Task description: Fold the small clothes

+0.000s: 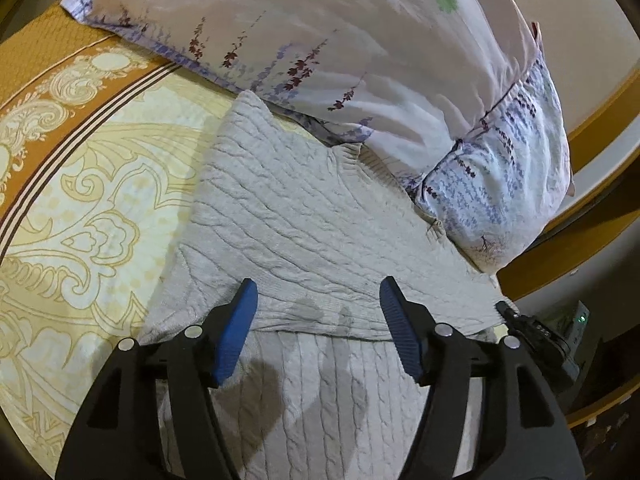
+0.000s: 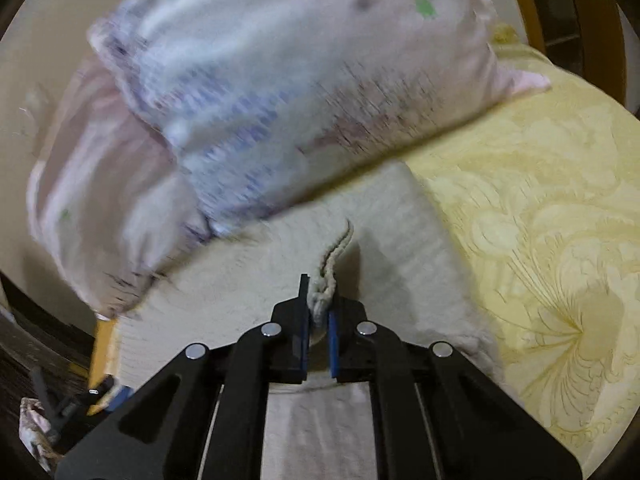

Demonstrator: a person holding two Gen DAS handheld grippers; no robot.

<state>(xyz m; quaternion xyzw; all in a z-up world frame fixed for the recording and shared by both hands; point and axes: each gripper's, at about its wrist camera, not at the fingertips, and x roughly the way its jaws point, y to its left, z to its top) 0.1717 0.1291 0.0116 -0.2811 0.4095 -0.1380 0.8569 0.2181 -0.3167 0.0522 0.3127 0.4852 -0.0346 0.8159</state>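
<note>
While right claw [image 2: 319, 320] pinches sweater [image 1: 304, 216] edge—left claw [image 1: 318, 312] (spread wide) above it, pillow [image 1: 320, 40] just behind.

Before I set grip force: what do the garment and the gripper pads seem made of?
Garment: soft, matte cable-knit, probably cotton or wool, judging by its raised rope-like ribs. Left gripper pads: blue and ridged, likely rubber or textured plastic.
</note>
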